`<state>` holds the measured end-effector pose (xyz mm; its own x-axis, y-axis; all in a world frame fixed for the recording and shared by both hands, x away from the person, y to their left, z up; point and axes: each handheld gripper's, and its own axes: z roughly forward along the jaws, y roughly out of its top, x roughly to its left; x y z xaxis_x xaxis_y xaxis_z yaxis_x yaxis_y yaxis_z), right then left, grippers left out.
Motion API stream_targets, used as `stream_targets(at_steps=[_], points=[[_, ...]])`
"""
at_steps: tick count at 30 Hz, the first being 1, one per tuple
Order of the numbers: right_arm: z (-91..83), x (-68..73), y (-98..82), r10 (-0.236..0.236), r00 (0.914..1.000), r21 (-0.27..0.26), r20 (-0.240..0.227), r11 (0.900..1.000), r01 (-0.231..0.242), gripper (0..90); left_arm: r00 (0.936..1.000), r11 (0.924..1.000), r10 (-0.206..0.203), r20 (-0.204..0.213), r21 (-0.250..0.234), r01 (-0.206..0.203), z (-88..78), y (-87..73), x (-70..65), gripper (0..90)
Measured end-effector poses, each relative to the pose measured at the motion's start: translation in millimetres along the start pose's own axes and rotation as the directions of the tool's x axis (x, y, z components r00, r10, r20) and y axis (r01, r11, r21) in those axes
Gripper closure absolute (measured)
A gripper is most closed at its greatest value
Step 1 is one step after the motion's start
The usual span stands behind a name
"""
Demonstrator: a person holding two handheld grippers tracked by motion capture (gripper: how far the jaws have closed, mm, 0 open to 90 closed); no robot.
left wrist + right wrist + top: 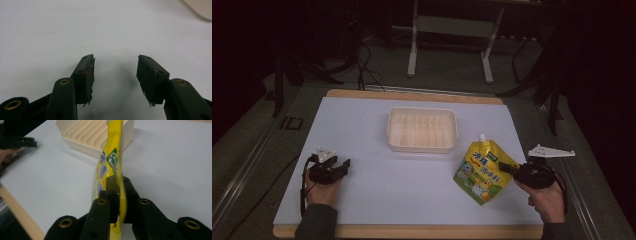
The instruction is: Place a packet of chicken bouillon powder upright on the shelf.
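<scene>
One glossy yellow spouted pouch [480, 171]

The pouch [481, 172] was yellow with green panels, blue lettering and a white spout. The ribbed tray [422, 129] was cream, the table [377, 190] pale lavender-white with wooden edging.

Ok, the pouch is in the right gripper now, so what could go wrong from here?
1. The right gripper pinches only the thin side edge of the yellow pouch, so the pouch could slip or swing.
2. The pouch hangs tilted with its white spout toward the cream tray; it may catch the rim on the way in.
3. The left gripper rests open on the table, too far to steady anything.
</scene>
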<state>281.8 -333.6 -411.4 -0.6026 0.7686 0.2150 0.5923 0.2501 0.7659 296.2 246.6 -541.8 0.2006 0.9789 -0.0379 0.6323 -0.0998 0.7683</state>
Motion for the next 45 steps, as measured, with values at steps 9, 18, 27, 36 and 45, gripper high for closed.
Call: stream_targets(at_steps=[9, 18, 27, 36, 45], points=[[13.8, 0.3, -8.2, -0.001, 0.9985, 0.036, -0.055, 0.999, 0.003, 86.0, 1.0, 1.0, 0.0, 0.0, 0.0, 0.0, 0.0, 0.0, -0.1, 47.5], [14.2, 4.4, -7.1, 0.056, 0.9955, 0.036, -0.076, 0.998, -0.054, 90.0, 1.0, 1.0, 0.001, -0.001, -0.001, -0.001, -0.1, 0.0, -0.3, 47.6], [14.0, 7.2, -13.2, 0.096, 0.9892, -0.034, -0.11, 0.994, -0.101, 90.0, 1.0, 1.0, 0.002, -0.002, -0.004, -0.002, -0.5, -0.1, -0.1, 47.5], [14.8, 9.9, -15.0, 0.119, 0.9855, -0.075, -0.122, 0.989, -0.128, 90.0, 1.0, 0.9999, -0.002, -0.003, -0.01, 0.002, -1.0, -0.3, 0.2, 47.5], [20.7, 16.4, -15.9, 0.125, 0.9839, -0.116, -0.128, 0.983, -0.14, 90.0, 1.0, 0.9999, -0.003, 0.0, -0.01, 0.003, -1.3, -0.3, 0.6, 47.5]])
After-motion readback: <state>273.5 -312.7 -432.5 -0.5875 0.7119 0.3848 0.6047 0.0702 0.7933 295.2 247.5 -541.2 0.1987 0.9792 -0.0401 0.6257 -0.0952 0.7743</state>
